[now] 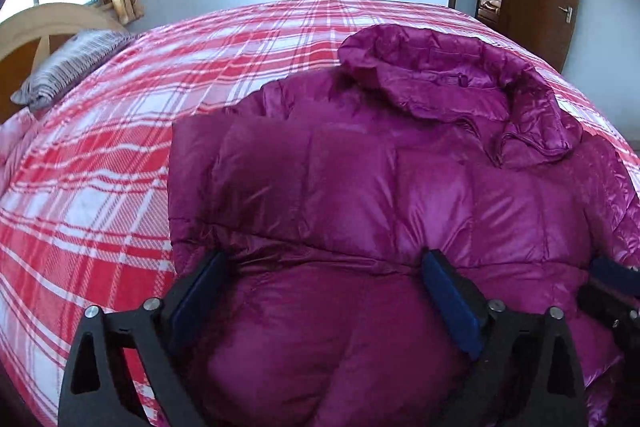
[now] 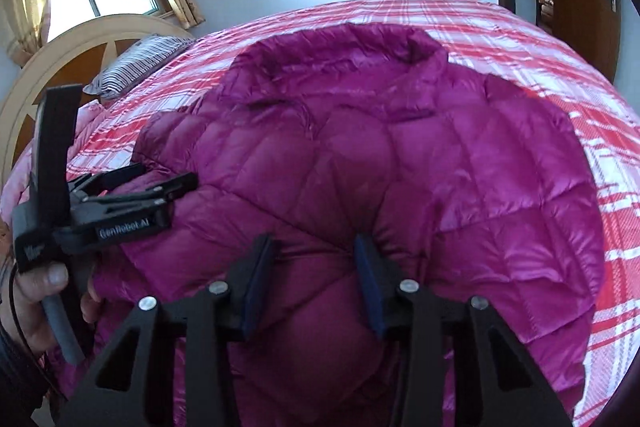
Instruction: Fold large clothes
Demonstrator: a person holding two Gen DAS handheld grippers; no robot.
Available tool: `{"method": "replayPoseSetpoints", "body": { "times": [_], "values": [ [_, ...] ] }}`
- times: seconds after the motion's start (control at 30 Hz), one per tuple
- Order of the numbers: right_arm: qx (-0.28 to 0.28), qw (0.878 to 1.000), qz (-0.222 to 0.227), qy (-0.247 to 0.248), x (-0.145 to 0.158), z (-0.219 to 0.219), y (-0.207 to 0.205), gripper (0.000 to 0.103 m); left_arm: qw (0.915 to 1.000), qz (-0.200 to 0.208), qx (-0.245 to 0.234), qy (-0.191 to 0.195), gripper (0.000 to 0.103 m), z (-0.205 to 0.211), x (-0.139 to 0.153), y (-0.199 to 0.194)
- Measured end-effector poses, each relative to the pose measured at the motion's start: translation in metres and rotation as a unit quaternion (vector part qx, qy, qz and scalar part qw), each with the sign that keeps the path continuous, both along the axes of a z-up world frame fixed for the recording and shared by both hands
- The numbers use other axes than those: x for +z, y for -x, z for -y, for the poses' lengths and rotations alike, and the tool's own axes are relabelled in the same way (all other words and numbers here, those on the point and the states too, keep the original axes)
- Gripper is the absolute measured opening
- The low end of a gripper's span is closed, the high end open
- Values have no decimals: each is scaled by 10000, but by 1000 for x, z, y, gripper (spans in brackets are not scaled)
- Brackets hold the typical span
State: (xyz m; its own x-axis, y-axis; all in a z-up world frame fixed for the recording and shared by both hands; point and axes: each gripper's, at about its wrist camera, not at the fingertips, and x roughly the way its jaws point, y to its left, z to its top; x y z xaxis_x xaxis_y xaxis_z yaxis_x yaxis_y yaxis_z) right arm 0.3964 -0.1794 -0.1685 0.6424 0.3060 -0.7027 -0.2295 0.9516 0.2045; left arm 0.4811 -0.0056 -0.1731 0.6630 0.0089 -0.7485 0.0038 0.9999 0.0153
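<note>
Magenta puffer jacket (image 1: 360,187) on plaid bed (image 1: 100,187), L tongs (image 1: 326,267) wide apart, R tongs (image 2: 312,251) part-open, w/ fabric between

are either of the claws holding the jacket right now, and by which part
Cannot be told. Both the left claw and the right claw stand open, pressed into the near part of the purple down jacket; no fabric is clearly pinched.
</note>
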Motion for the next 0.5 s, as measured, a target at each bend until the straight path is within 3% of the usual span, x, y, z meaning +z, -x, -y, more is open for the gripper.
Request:
{"method": "replayPoseSetpoints", "body": {
  "times": [0.2,0.37,0.5],
  "values": [
    [-60,9986,104,521,-2,-10,4,44,10000,-9,59,-80,99,2,5,-1],
    [-69,9982,134,585,-4,-10,4,44,9955,564,159,-744,99,5,27,-2],
    [-70,9983,145,567,-3,-10,5,44,9973,60,77,-730,100,-3,3,-24]
  ]
}}
